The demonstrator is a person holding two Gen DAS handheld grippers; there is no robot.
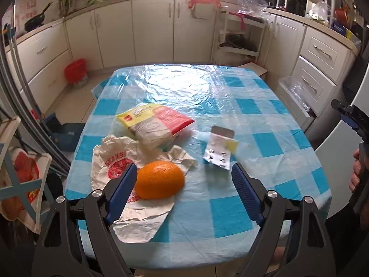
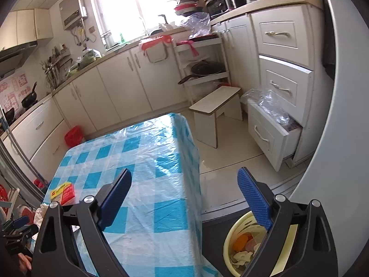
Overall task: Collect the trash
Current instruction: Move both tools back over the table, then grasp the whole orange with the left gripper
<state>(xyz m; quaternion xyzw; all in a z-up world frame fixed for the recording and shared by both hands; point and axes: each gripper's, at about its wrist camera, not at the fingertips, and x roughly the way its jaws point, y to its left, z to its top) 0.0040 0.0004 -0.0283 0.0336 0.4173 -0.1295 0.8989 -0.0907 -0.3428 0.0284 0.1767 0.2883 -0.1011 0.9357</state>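
Left wrist view: left gripper (image 1: 182,177) agape and empty over worktop (image 1: 265,106) near edge, orange peel (image 1: 159,180) between jaws; lower squarely, pinch; right gripper (image 2: 184,189) open, empty above bin (image 2: 233,235).

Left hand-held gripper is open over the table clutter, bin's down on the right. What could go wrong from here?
1. The orange peel sits on the crumpled white bag; the left hand-held gripper may pinch both.
2. The blister pack lies flat and thin, so the fingers may slide over it.
3. The yellow bin sits on the floor past the table edge; a drop could miss.
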